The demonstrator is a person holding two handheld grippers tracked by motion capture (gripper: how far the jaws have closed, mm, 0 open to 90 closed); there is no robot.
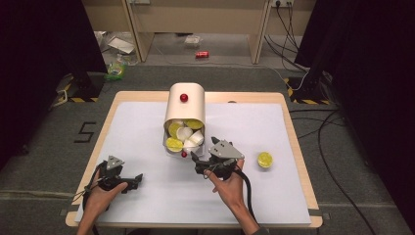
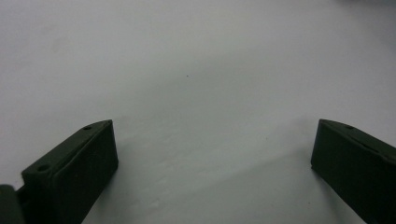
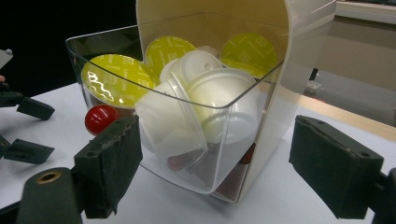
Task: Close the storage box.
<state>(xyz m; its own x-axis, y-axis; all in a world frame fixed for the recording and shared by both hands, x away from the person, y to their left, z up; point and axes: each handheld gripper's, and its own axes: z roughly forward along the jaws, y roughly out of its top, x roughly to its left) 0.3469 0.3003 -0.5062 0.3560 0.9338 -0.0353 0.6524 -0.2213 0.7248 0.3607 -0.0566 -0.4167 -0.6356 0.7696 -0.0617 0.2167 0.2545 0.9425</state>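
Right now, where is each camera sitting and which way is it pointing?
High view: above the person's edge of the table, facing forward and down; both forearms, the left hand-held gripper and the right hand-held gripper show.
Left gripper view: rides that gripper, facing the bare white surface; its open black jaws show.
Right gripper view: rides that gripper, facing the capsule dispenser; its open jaws show.
Shared: high and right gripper views both show the dispenser's red knob.

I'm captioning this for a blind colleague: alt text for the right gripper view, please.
Open right gripper faces a clear drawer of a cream dispenser, packed with white and yellow-lidded capsules; a red knob sits on its front.
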